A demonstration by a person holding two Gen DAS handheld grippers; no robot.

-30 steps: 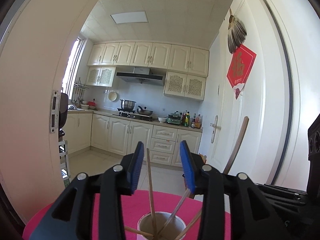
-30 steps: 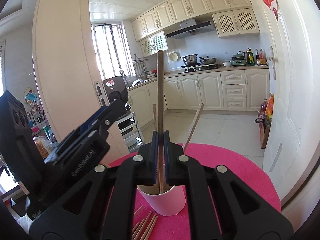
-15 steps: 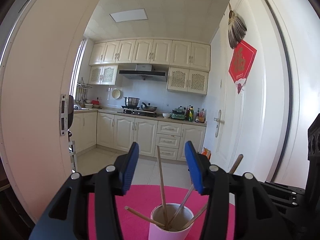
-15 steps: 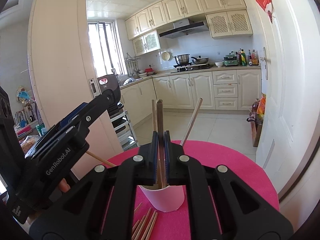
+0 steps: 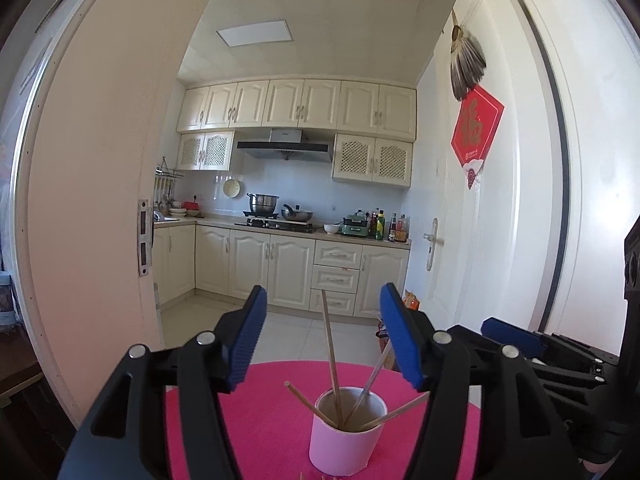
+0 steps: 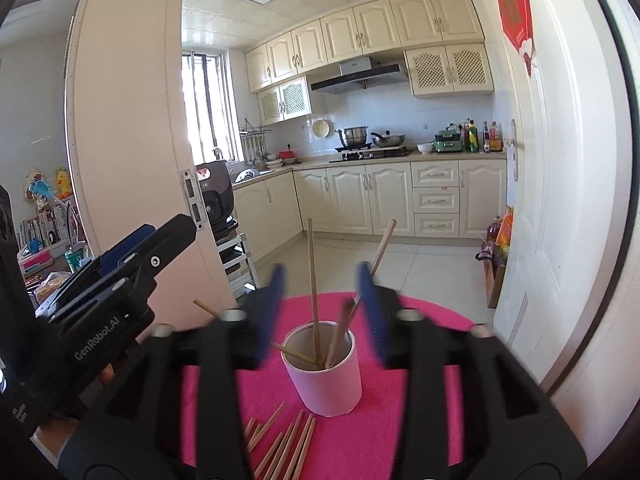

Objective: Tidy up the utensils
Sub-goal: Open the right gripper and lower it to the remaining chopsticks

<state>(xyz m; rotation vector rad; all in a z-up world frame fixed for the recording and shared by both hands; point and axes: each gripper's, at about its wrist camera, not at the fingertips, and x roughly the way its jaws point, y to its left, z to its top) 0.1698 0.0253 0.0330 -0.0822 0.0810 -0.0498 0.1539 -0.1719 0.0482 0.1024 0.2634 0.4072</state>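
A white paper cup point(image 5: 346, 428) stands on a round pink table mat point(image 5: 264, 408) with several wooden chopsticks point(image 5: 330, 352) leaning in it. It also shows in the right wrist view point(image 6: 324, 368), with its chopsticks point(image 6: 313, 280). Several loose chopsticks point(image 6: 286, 444) lie on the mat in front of the cup. My left gripper point(image 5: 322, 340) is open and empty, raised behind the cup. My right gripper point(image 6: 322, 312) is open and empty, its jaws apart on either side of the cup's top. Each gripper shows at the edge of the other's view.
The round table's far edge point(image 6: 440, 308) drops to a tiled kitchen floor. A white door point(image 6: 532, 184) stands at the right and a cream door panel point(image 6: 128, 152) at the left. Kitchen cabinets point(image 5: 296, 264) line the far wall.
My right gripper has opened and let go of the chopstick, which now stands in the cup. Both grippers have pulled back and up from the cup.
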